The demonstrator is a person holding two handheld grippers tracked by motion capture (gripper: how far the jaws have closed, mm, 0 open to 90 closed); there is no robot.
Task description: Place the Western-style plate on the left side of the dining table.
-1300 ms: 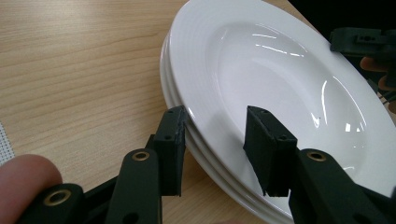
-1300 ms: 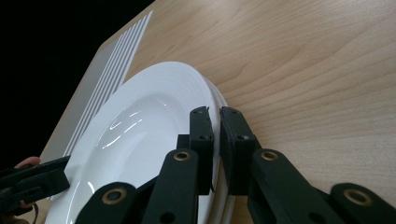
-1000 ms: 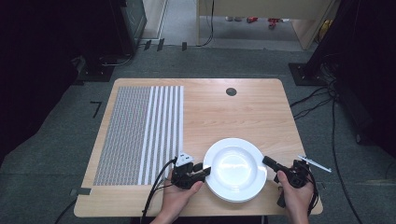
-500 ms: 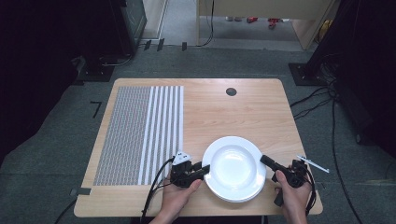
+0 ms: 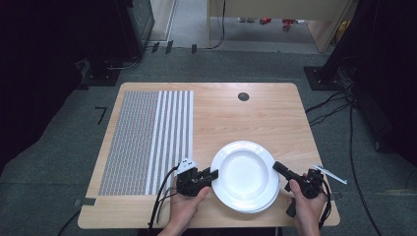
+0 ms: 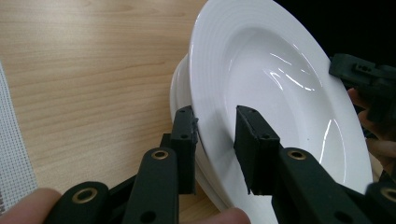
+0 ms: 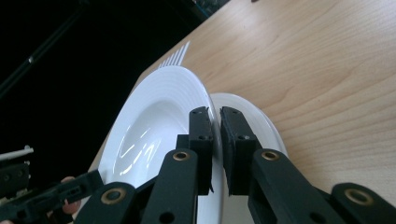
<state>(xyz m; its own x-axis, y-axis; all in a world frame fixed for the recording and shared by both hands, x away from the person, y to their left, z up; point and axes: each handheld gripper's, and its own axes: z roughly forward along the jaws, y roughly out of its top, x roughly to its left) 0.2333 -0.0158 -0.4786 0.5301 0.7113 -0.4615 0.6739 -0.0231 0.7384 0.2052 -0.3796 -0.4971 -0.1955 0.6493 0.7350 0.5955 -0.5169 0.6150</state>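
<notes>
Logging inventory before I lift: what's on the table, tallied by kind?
Round white ceramic plates, stacked: 2 (top, lower)
Grey-and-white striped woven placemat: 1
Total: 3

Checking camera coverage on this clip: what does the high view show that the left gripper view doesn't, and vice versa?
High view: the table, the striped mat and cables beside it. Left gripper view: a lower plate under the upper plate, whose rim sits between the left gripper's jaws, which have just been closing. Both: the upper plate and the right gripper at its far rim.
</notes>
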